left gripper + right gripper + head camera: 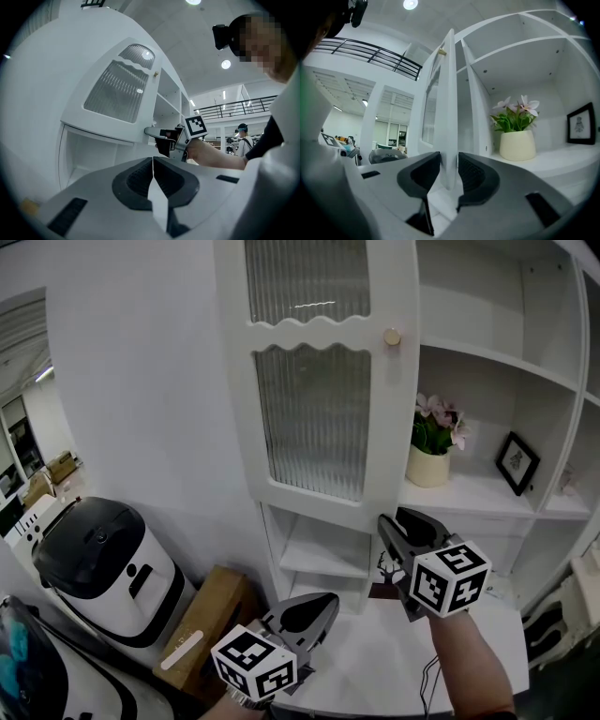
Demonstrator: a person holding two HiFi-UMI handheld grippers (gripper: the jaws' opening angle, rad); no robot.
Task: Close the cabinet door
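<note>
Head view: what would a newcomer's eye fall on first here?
The tall white cabinet door with ribbed glass stands open in the middle. Near its bottom corner, its edge sits between the open jaws of the right gripper. A pink-flowered plant in a cream pot stands on the shelf at right.

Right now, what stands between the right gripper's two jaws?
The free edge of the open cabinet door stands between them. The right gripper has its jaws apart, one on each side of that edge. This shows in the right gripper view.
</note>
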